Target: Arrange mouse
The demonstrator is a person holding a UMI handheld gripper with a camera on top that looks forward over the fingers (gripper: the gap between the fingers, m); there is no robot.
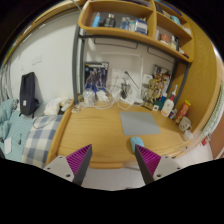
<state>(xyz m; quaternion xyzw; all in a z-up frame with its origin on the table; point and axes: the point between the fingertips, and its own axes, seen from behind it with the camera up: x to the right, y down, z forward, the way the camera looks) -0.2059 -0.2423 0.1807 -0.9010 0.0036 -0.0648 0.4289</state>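
Gripper (pixel 113 160) fingers apart, nothing between them, held back off the near edge of the counter (pixel 100 135), likely just lining up an approach. Grey mouse pad (pixel 140 122) lies right of centre on the wood top. Can't pick out the mouse itself; too small to tell. Bottles and clutter (pixel 165 100) crowd the back right corner, shelves (pixel 130 25) above. Bed (pixel 35 135) with checked cover beside the counter's left edge.

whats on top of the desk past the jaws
On the wooden desk lies a grey mouse mat, with bottles clustered at its far side and a shelf above. No mouse shows. The gripper hangs open, holding nothing.
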